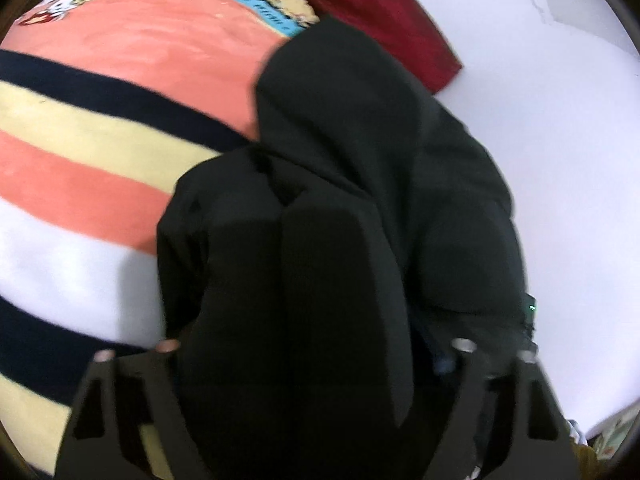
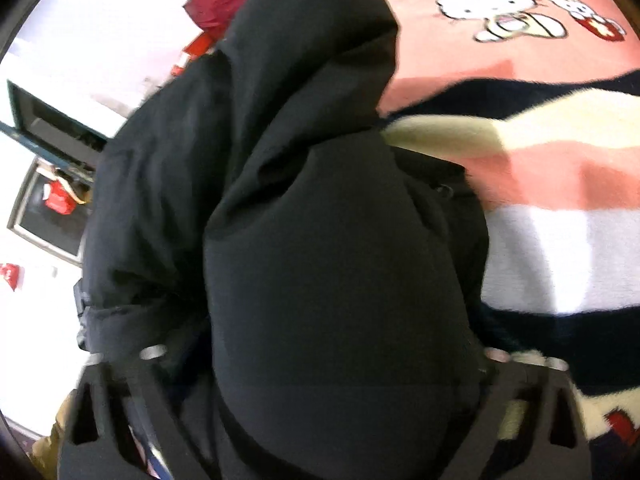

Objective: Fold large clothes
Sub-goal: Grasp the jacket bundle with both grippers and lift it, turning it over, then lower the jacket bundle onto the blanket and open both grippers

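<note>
A bulky black padded jacket [image 1: 340,128] lies bunched up on a striped blanket [image 1: 100,120]. My left gripper [image 1: 312,350] points down into it. A thick fold of the jacket fills the gap between its wide-set jaws and bulges over them. In the right wrist view the same jacket [image 2: 280,120] rises in a tall hump, and my right gripper [image 2: 320,354] has a fat roll of it wedged between both fingers. The pads of both grippers are hidden by the cloth.
The blanket [image 2: 540,160] has coral, cream, white and navy stripes and a cartoon cat print [image 2: 496,8]. A dark red cushion [image 1: 384,12] lies beyond the jacket on a white sheet [image 1: 540,120]. A dark-framed cabinet [image 2: 48,120] stands off to the left.
</note>
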`<state>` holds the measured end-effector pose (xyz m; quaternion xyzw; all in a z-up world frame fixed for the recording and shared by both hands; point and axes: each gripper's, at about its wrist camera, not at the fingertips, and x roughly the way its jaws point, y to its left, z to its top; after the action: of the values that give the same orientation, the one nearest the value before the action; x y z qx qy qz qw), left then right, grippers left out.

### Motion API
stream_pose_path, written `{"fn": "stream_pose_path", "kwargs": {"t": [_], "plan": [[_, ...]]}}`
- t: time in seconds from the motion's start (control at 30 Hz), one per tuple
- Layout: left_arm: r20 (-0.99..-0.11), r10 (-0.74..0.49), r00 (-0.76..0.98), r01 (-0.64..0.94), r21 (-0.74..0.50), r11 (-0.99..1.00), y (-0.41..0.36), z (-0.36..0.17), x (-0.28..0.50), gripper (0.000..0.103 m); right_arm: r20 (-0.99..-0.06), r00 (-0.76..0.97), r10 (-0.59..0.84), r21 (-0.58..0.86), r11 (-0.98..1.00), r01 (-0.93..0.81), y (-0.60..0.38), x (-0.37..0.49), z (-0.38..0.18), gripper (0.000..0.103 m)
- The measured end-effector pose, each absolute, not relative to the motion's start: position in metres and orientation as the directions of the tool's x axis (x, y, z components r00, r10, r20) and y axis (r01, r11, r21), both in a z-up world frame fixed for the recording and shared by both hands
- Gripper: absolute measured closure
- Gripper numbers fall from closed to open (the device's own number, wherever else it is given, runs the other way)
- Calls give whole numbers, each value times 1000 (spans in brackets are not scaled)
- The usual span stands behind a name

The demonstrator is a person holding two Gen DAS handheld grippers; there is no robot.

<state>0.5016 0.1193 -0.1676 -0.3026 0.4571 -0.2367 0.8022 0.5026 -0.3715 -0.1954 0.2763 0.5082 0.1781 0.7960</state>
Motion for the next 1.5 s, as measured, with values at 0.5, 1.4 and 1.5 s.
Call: {"fn": "stream_pose_path", "kwargs": {"t": [0.5, 1.4, 1.5], "plan": [[-428, -731, 532, 296, -714, 634, 97, -68, 458, 80, -589, 594, 548, 562, 806, -185, -339, 465, -79, 85], [-656, -525, 542, 110, -564, 819, 130, -95, 370, 69, -723, 586, 366, 470, 883, 27, -355, 347, -100, 60], [-681, -502, 533, 90, -544, 834, 129, -87, 361, 65, -751, 595, 286, 399, 915, 65, -361, 342, -95, 43]]}}
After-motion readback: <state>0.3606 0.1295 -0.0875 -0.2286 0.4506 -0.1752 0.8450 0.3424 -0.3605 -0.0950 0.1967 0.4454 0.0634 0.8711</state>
